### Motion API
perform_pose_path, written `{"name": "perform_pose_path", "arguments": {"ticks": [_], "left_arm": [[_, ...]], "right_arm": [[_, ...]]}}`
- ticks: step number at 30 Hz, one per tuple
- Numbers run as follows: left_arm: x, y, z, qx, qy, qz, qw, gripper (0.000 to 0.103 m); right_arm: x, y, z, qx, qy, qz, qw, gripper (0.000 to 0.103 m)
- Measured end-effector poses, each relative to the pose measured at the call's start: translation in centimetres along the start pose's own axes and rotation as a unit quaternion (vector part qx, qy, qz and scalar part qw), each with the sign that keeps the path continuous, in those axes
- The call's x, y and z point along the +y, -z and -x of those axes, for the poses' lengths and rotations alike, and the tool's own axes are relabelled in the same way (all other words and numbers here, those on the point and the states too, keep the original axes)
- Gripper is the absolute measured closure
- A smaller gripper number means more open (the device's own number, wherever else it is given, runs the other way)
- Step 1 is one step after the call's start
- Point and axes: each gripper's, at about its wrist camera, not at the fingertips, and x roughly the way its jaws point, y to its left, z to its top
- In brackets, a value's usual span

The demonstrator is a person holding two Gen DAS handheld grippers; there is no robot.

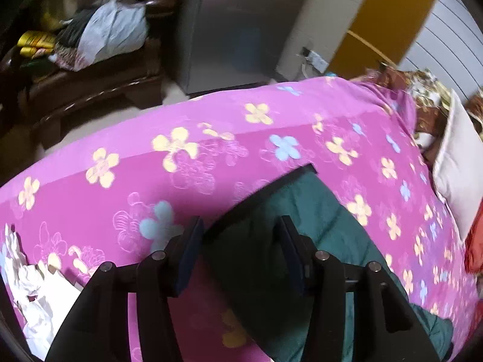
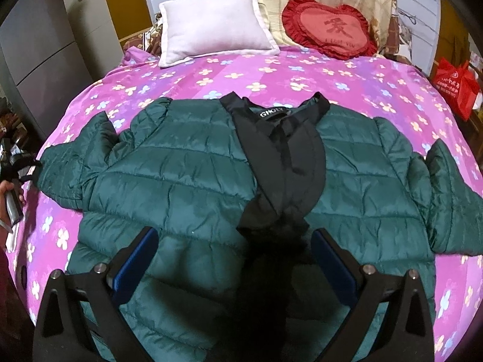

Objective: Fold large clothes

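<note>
A dark green quilted puffer jacket (image 2: 187, 163) lies spread face-up across the middle of the right wrist frame, on a pink flowered bedspread (image 2: 271, 69). Its front is open to show black lining (image 2: 280, 157), and both sleeves are thrown out to the frame's left and right edges. It looks light and puffy, soft rather than stiff, with a shiny shell that is probably slippery; the padding will likely spring back from a fold, so creases need pressing down. Good places to take hold seem to be the sleeve cuff and the hem corners, where the fabric bunches thinner and the pads can bite. The right gripper (image 2: 235, 259) hangs at the bottom of its frame over the lower front of the jacket, jaws wide and holding nothing. In the left wrist view, the left gripper (image 1: 241, 247) sits at lower centre above the left sleeve (image 1: 302, 211). Its jaws are parted narrowly, sleeve fabric lies between them, and the pads do not visibly press on it. A white pillow (image 2: 214, 21) and a red heart cushion (image 2: 332, 27) lie at the top, well clear.
</note>
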Motion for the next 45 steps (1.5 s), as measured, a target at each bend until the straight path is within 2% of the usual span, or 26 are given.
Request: {"name": "perform_pose_path", "arguments": {"ticks": [1,6,10,11,12,13,16,21,25,33,38,45], "left_arm": [[0.0,0.0,-0.4,0.009,0.000,-0.001,1.0000,0.077],[-1.2,0.7,-0.6,-0.003,-0.006,-0.036,0.9993,0.065],[-2.4,1.3,-0.7,0.002,-0.029,-0.076,0.9967,0.065],[-2.6,1.4,-0.7,0.005,-0.024,-0.079,0.9966,0.077],[-2.7,1.5,-0.5,0.010,-0.010,-0.079,0.9967,0.095],[-2.8,1.6,-0.3,0.019,0.005,-0.078,0.9968,0.102],[-3.2,2.2,1.1,0.018,0.019,-0.078,0.9967,0.103],[-5.3,4.1,6.1,-0.038,0.045,-0.105,0.9928,0.103],[-7.9,6.3,11.3,-0.068,0.086,-0.150,0.9826,0.103],[-13.1,11.4,19.6,-0.094,0.152,-0.224,0.9581,0.103],[-16.4,15.7,23.0,-0.077,0.200,-0.264,0.9403,0.103],[-21.2,22.5,25.4,-0.056,0.230,-0.318,0.9181,0.103]], "right_arm": [[0.0,0.0,-0.1,0.001,0.000,0.000,1.000,0.001],[0.0,0.1,-0.6,0.009,-0.009,-0.010,1.000,0.001],[0.4,0.2,-0.6,0.009,-0.009,-0.001,1.000,0.001],[0.4,0.2,-0.5,0.008,-0.009,0.000,1.000,0.001],[0.4,0.1,-0.5,0.007,-0.009,0.000,1.000,0.001],[0.4,0.1,-0.4,0.006,-0.008,0.000,1.000,0.001],[0.1,0.1,-0.1,0.003,-0.006,-0.004,1.000,0.001],[-1.0,0.3,0.2,0.003,-0.004,-0.018,1.000,0.001],[-1.9,0.4,0.6,0.003,0.004,-0.022,1.000,0.001],[-4.4,1.0,2.2,-0.007,0.010,-0.039,0.999,0.001],[-6.4,1.5,2.8,-0.007,0.023,-0.046,0.999,0.001],[-9.6,2.8,3.4,-0.001,0.038,-0.068,0.997,0.001]]}}
